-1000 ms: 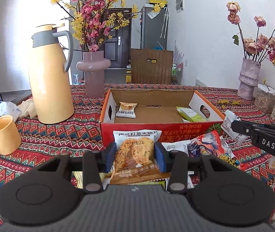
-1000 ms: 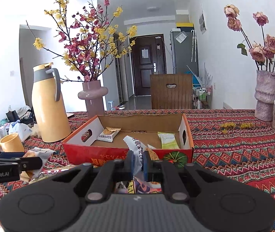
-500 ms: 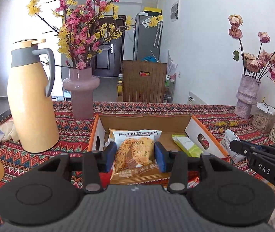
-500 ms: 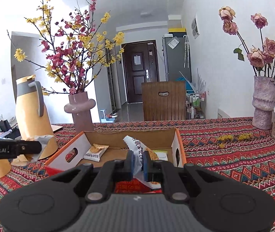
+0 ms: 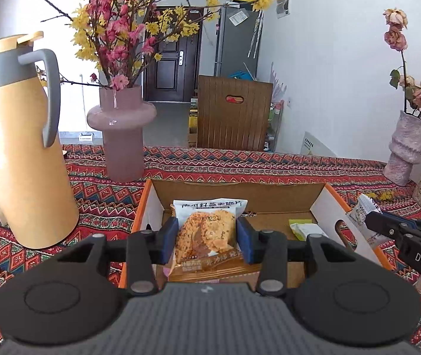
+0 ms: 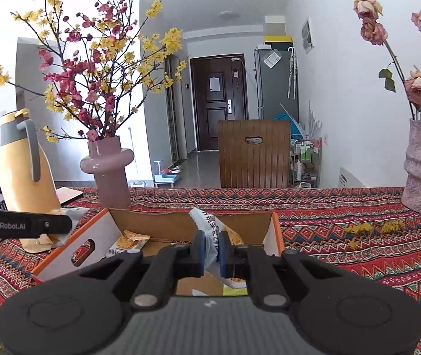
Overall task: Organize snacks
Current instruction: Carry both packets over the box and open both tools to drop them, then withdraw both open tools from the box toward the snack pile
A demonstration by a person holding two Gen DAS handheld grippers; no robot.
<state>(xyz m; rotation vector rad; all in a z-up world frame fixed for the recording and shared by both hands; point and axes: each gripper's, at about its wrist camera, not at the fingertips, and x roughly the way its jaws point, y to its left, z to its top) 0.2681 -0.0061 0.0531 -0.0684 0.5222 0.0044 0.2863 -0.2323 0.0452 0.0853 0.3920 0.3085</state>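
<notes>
Jaws of our left gripper (image 5: 206, 238) clamp a glossy crisp-cake packet (image 5: 207, 236) flat-on; our right gripper (image 6: 209, 250) pinches a crinkled white packet (image 6: 209, 230) edgewise. Both hang over the open cardboard box (image 6: 163, 226) on the patterned bench (image 6: 343, 254). We judge the drop-in is next: lower, then release.

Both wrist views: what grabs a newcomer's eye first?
Probably the cracker packet clamped in the left gripper over the open cardboard box, dead centre. The right gripper pinches a white wrapper above the same box. Behind, the blossom branches in a pink vase and a yellow jug stand on the patterned tablecloth.
</notes>
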